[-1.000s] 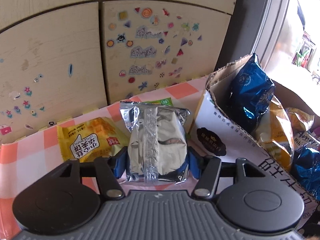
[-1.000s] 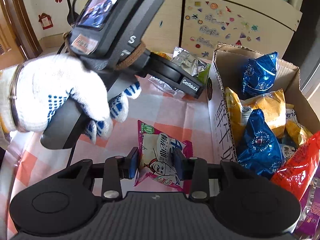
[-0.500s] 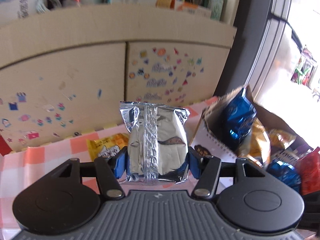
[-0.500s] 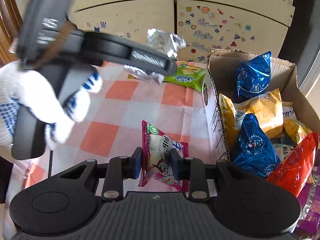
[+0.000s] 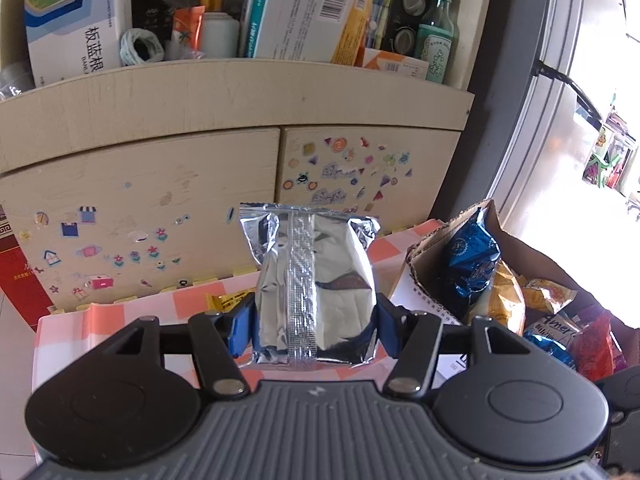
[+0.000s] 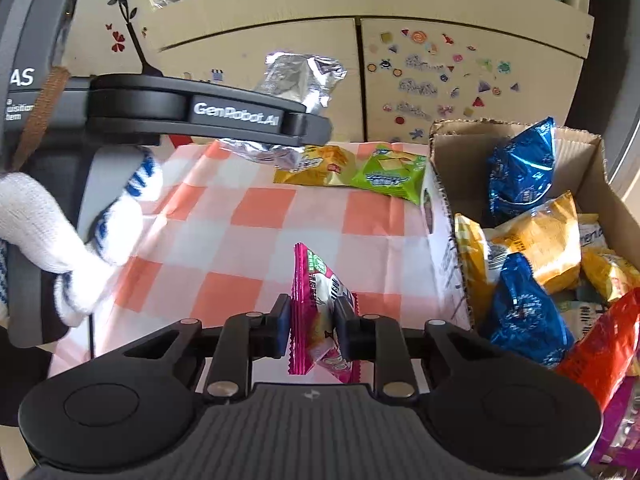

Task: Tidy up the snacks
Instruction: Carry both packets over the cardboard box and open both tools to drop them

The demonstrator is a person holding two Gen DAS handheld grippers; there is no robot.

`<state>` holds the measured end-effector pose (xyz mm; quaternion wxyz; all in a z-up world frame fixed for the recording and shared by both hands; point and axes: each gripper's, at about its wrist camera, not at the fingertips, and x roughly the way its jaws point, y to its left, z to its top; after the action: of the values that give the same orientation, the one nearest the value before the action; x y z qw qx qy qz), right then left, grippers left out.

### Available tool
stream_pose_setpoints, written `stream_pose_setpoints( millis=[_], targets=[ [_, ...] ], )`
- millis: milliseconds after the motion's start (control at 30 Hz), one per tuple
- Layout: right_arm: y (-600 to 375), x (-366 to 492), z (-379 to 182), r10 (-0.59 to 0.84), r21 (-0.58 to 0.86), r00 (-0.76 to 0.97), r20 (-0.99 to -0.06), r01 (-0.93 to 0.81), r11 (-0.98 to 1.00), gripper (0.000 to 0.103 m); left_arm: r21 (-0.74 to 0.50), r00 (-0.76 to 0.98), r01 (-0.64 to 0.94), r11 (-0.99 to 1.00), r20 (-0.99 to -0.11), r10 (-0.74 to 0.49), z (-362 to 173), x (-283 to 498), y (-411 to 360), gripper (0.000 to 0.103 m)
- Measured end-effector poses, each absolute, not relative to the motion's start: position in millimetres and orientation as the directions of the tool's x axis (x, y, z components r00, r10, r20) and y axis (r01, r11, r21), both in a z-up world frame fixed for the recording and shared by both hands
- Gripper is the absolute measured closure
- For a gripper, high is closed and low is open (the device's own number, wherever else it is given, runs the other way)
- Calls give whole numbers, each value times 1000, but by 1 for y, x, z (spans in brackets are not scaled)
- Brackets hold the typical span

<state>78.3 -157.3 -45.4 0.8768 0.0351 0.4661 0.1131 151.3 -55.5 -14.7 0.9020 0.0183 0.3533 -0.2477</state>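
Snacks are mid-transfer: nearest, the right gripper (image 6: 311, 322) pinches a pink packet (image 6: 320, 316) above the checked cloth (image 6: 256, 248), beyond it the left gripper (image 5: 314, 322) clamps a silver bag (image 5: 314, 280) aloft, and next both likely need carrying right and releasing over the part-filled box (image 6: 442, 216).

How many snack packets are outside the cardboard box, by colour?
silver packet: 1, held in the left gripper
pink packet: 1, held in the right gripper
yellow packet: 1, lying on the checked tablecloth
green packet: 1, lying on the same cloth beside the yellow one
Total: 4
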Motion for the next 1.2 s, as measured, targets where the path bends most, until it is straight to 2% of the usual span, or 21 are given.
stream_pose_setpoints(
  millis=[233, 300, 600, 900, 1200],
  targets=[
    [-157, 83, -49, 159, 82, 557, -815, -160, 984, 77, -156, 617, 445, 882, -660, -429, -20, 151, -53, 43],
    [-159, 82, -45, 170, 94, 562, -809, -163, 982, 82, -152, 617, 448, 881, -661, -427, -19, 150, -55, 43],
    [-170, 80, -28, 191, 131, 596, -780, -144, 981, 83, -144, 629, 446, 883, -651, -424, -12, 147, -55, 43],
    [-189, 74, 15, 205, 167, 695, -690, -122, 978, 83, -157, 652, 443, 883, -619, -437, 4, 146, -57, 43],
    [-234, 61, 46, 105, 159, 785, -611, -8, 987, 83, -168, 646, 477, 863, -598, -474, 17, 139, -82, 43]
  ],
)
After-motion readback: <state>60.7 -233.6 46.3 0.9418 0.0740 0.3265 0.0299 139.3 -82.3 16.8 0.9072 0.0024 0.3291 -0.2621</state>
